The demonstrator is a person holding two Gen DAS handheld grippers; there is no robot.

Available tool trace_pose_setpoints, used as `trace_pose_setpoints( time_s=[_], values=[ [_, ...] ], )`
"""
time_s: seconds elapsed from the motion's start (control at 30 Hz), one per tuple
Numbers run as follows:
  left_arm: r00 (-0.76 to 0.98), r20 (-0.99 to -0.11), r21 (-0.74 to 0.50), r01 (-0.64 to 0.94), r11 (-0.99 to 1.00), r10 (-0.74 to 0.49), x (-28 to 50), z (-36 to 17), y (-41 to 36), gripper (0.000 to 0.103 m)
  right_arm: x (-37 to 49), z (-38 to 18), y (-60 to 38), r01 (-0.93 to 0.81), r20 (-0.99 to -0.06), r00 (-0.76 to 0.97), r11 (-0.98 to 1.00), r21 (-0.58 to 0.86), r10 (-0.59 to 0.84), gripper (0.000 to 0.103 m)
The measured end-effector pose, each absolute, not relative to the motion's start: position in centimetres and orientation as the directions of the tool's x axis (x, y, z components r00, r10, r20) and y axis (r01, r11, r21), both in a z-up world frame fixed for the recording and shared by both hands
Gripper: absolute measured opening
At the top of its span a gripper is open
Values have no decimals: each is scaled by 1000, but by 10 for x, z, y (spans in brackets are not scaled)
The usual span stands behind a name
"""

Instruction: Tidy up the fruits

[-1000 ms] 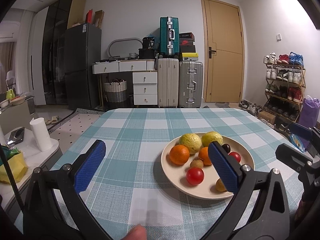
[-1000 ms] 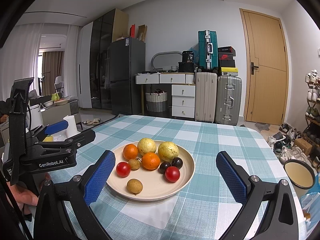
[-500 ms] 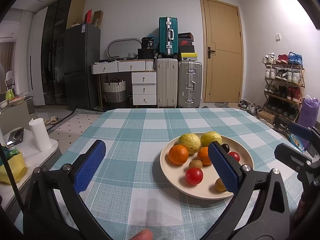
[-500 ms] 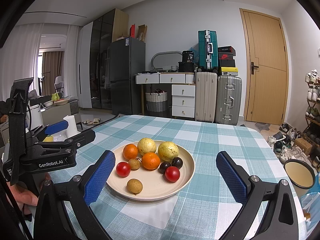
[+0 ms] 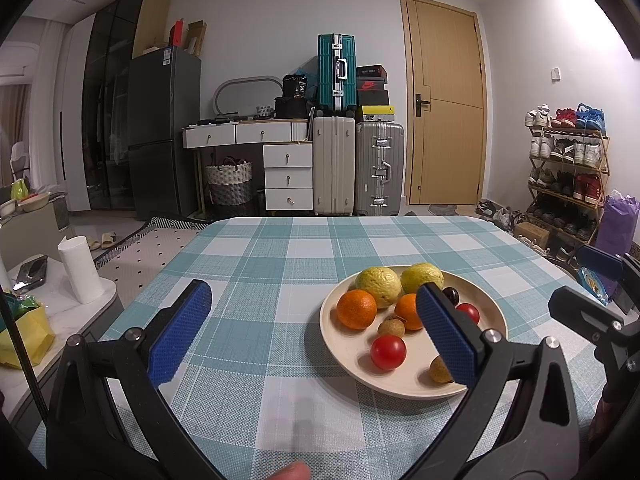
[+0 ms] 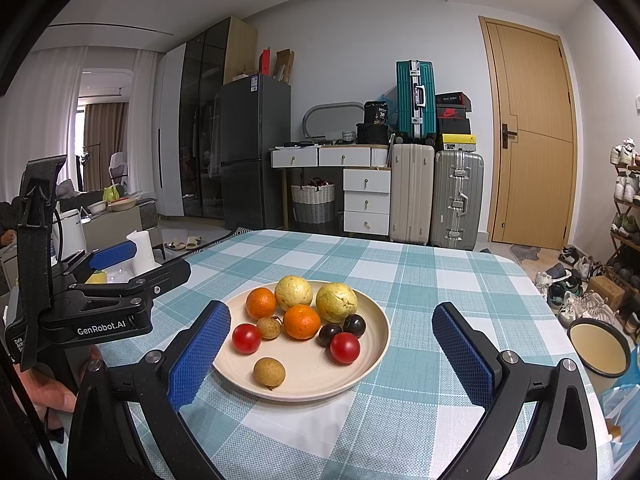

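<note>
Right wrist view: left gripper (image 6: 132,264), marked "GenRobot.AI", and right gripper (image 6: 332,356) both gape empty by the fruit plate (image 6: 376,360)

Both grippers: black frames, silver screws, blue textured pads (image 6: 464,352); left gripper (image 6: 116,276) marked "GenRobot.AI", black strap.

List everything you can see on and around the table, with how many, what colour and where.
plate: 1, cream, on the checked table
oranges: 2, orange, left and middle of plate
guavas: 2, yellow-green, far side of plate
tomatoes: 2, red, near left and near right
longans: 2, tan, one at the near rim
dark plums: 2, dark purple, right side
small bowl: 1, dark rim, off the table's right edge
suitcases: 3, teal, cream, silver, by the wall
left hand-held gripper: open, empty
right hand-held gripper: open, empty
</note>
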State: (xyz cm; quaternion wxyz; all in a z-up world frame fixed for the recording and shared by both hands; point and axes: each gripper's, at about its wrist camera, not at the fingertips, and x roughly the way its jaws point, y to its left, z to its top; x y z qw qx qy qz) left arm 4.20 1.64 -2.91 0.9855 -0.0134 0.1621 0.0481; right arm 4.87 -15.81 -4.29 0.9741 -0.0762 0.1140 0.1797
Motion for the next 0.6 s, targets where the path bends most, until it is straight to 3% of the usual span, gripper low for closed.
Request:
trace_pose_setpoints(
  time_s=[0.6],
  values=[
    [943,-321,-10,-95,995,86,41,-29,16,102,48,-43,-159,-367,-249,910,924,-108,332,103]
  ],
)
